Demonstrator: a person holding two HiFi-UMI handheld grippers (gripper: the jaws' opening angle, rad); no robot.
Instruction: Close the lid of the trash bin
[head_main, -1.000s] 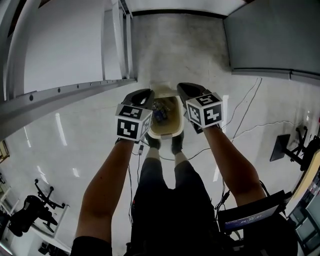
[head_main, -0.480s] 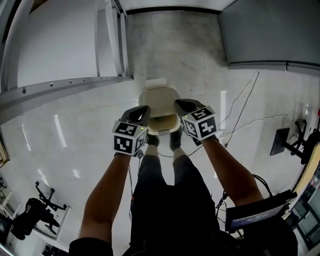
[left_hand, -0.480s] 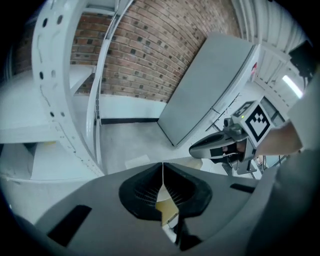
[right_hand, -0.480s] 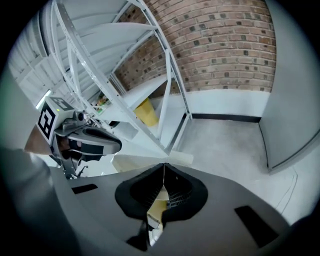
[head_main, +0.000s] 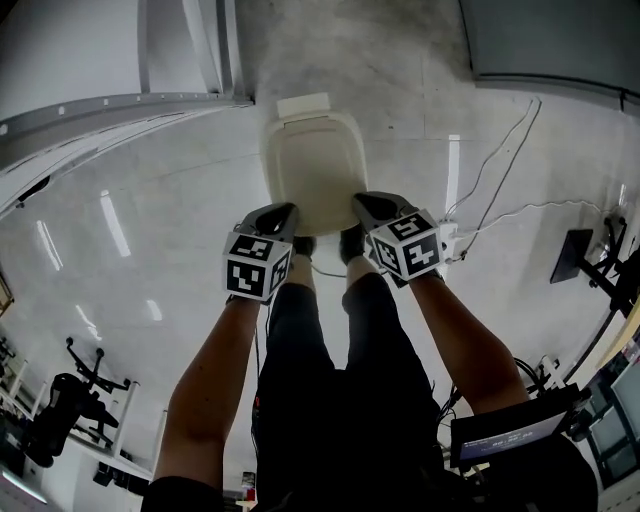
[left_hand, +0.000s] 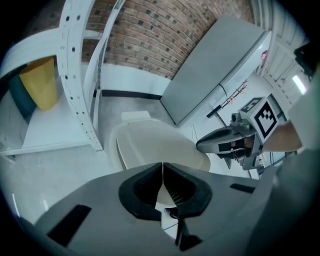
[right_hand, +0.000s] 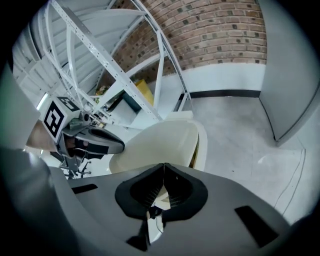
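Note:
The cream trash bin (head_main: 312, 170) stands on the floor in front of my feet, its lid lying flat over the opening. In the head view my left gripper (head_main: 285, 210) hovers at the lid's near left corner and my right gripper (head_main: 362, 203) at its near right corner; both are shut and hold nothing. The left gripper view looks over its shut jaws (left_hand: 162, 165) onto the lid (left_hand: 155, 147), with the right gripper (left_hand: 220, 142) alongside. From the right gripper (right_hand: 164, 166) the lid (right_hand: 160, 142) shows with a dark gap along its right side, and the left gripper (right_hand: 107, 142) hangs beside it.
A white metal rack (head_main: 120, 105) stands left of the bin, with a yellow item (left_hand: 42, 82) on a shelf. A grey cabinet (head_main: 550, 40) is at the back right. Cables (head_main: 500, 215) trail over the glossy floor on the right. My shoes (head_main: 350, 240) touch the bin's near end.
The lid has come down: a second ago the bin stood uncovered with rubbish showing, now it is covered. Both grippers have drawn back toward me from the bin's sides.

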